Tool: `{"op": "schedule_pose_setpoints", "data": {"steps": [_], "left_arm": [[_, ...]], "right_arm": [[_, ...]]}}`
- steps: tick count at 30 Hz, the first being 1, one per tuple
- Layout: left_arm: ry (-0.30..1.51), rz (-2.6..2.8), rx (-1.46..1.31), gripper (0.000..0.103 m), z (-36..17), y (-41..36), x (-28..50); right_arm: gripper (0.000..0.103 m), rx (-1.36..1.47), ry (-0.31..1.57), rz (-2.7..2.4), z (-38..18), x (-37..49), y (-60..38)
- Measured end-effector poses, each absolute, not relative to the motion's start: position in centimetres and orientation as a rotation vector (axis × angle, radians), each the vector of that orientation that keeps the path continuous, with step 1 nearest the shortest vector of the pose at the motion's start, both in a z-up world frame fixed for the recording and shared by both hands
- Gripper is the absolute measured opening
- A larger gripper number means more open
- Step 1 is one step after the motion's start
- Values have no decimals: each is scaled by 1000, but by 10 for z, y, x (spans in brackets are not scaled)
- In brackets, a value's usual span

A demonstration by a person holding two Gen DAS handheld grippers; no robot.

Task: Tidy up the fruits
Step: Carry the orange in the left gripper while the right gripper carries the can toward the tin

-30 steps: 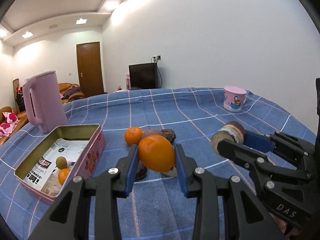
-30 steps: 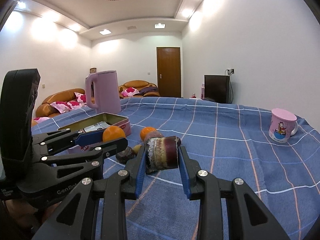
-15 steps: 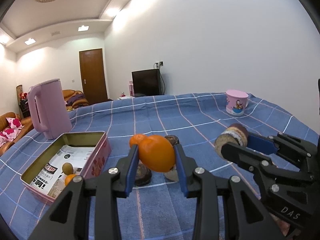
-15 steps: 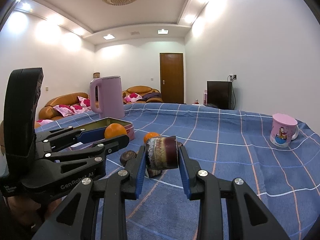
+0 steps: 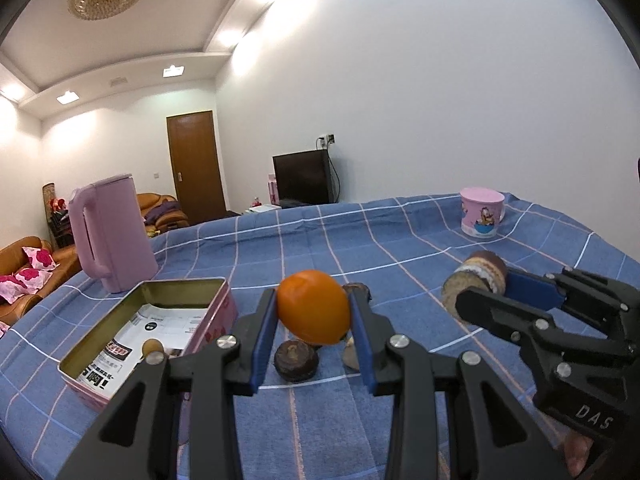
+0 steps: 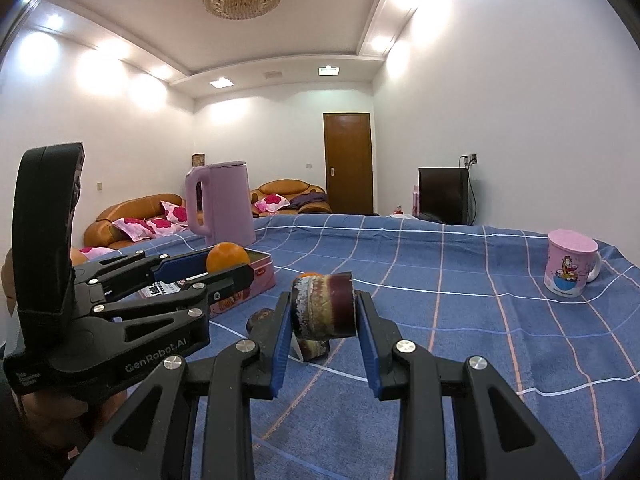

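Note:
My left gripper (image 5: 314, 320) is shut on an orange (image 5: 312, 306), held above the blue checked cloth. To its left lies an open pink tin (image 5: 218, 320) lined with printed paper, and a small brown fruit (image 5: 153, 346) shows inside. My right gripper (image 6: 323, 316) is shut on a purple-brown cut fruit piece (image 6: 324, 306). From the left wrist, that piece (image 5: 476, 276) hangs to the right of the orange. The right wrist view shows the left gripper (image 6: 224, 268) with the orange (image 6: 227, 256) in front of the tin (image 6: 262, 276).
Under the grippers lie a dark round fruit (image 5: 296, 360), a pale piece (image 5: 351, 354) and another orange (image 6: 310, 275). A pink kettle (image 5: 112, 232) stands behind the tin. A pink cartoon mug (image 6: 570, 268) stands at the far right.
The left gripper has tipped up a little, so the table sits lower in its view. Both grips are unchanged.

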State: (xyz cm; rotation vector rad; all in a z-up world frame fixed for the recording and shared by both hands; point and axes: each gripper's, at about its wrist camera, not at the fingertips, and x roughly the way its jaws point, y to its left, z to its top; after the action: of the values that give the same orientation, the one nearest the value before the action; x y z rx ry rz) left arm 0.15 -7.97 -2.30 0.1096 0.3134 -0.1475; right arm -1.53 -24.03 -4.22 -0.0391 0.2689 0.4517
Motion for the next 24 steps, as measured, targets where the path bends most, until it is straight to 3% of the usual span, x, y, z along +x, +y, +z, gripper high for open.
{"op": "schedule_pose_setpoints", "data": {"steps": [24], "left_arm": [[361,-16,56,37,-11,-5,27]], "right_arm": [[33,-106,313,573,-1,35,-172]]}}
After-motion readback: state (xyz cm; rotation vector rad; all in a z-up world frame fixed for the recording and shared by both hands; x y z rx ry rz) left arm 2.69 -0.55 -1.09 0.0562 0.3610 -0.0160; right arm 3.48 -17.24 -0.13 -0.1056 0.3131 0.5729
